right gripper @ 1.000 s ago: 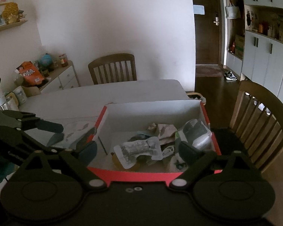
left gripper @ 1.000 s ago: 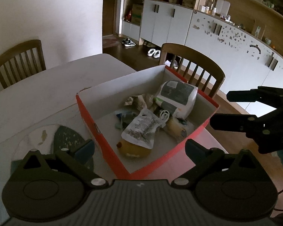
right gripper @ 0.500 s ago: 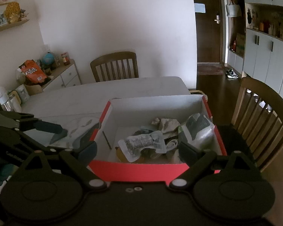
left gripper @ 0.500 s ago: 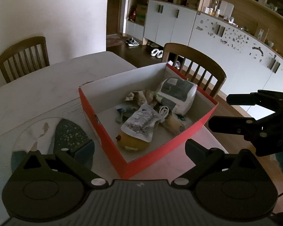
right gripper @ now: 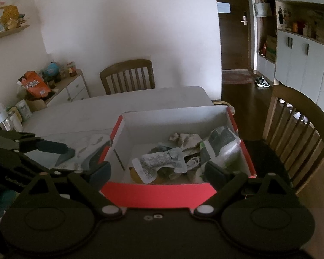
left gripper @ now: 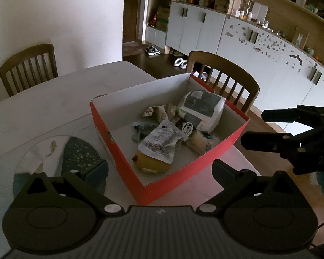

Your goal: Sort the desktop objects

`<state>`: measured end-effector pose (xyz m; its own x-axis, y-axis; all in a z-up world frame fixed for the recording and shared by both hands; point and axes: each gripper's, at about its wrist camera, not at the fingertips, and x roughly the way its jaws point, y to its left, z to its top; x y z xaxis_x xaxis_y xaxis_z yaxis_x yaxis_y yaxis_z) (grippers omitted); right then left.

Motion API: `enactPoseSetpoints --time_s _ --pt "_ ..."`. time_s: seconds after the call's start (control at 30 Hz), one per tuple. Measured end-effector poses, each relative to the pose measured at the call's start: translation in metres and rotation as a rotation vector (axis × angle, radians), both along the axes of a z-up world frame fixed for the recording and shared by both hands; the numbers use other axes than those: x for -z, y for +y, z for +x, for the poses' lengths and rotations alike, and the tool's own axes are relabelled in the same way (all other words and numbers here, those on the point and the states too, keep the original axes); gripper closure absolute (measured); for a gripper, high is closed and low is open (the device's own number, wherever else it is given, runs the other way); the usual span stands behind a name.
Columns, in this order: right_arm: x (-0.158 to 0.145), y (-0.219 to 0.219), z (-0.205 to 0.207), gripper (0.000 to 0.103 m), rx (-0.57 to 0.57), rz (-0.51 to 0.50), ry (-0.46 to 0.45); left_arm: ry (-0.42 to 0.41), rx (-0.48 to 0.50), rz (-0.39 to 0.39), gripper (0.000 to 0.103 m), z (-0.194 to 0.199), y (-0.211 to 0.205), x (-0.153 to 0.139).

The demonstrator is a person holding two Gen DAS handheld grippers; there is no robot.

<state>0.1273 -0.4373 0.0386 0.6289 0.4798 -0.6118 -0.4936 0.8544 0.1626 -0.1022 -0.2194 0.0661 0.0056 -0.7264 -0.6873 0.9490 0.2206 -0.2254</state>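
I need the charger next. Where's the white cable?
In the red box, coiled mid-pile: the white cable lies between the printed pouch and the wipes pack.

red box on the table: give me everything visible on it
The red box is an open, lidless rectangular carton, red outside and white inside, likely cardboard. It sits flat on the pale table, near the edge by a wooden chair. One far corner of the rim looks slightly torn. Inside is a loose pile: a printed clear pouch lying on a yellow item, a large white-and-dark packet, crumpled paper and a white cable. Neither gripper touches it.
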Motion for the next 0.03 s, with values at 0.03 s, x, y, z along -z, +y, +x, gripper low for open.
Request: enactPoseSetpoints --time_s 0.03 --pt "0.0003 0.0 0.0 0.009 0.004 0.0 0.002 -0.003 -0.001 -0.001 0.001 0.0005 0.0005 -0.0003"
